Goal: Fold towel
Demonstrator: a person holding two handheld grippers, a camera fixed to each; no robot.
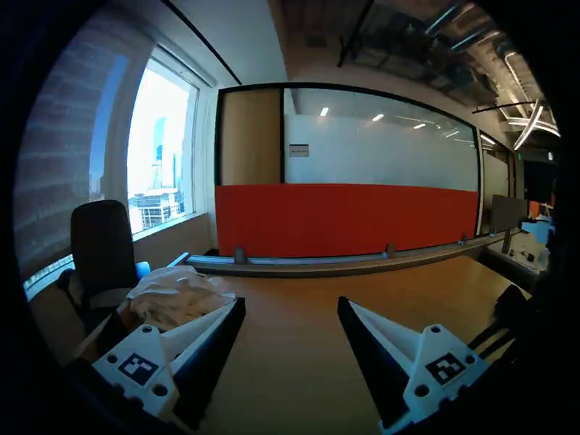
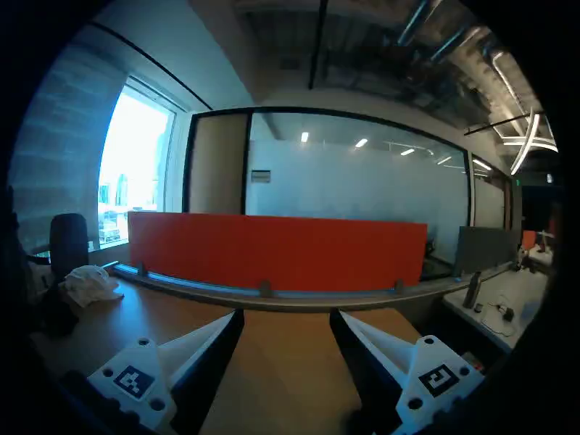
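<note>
One crumpled, soft white towel (image 1: 177,293) is lying heaped at the left end of the smooth wooden desk (image 1: 304,355), beside one dark chair (image 1: 101,246). The left gripper (image 1: 290,303) and the right gripper (image 2: 286,315) are both gaping wide, gripping nothing, their four pointed white fingers hovering over the wood.

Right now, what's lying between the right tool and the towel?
Nothing lies there: in the right gripper view, bare wooden desk runs from the right tool to the crumpled towel on the far left.
</note>
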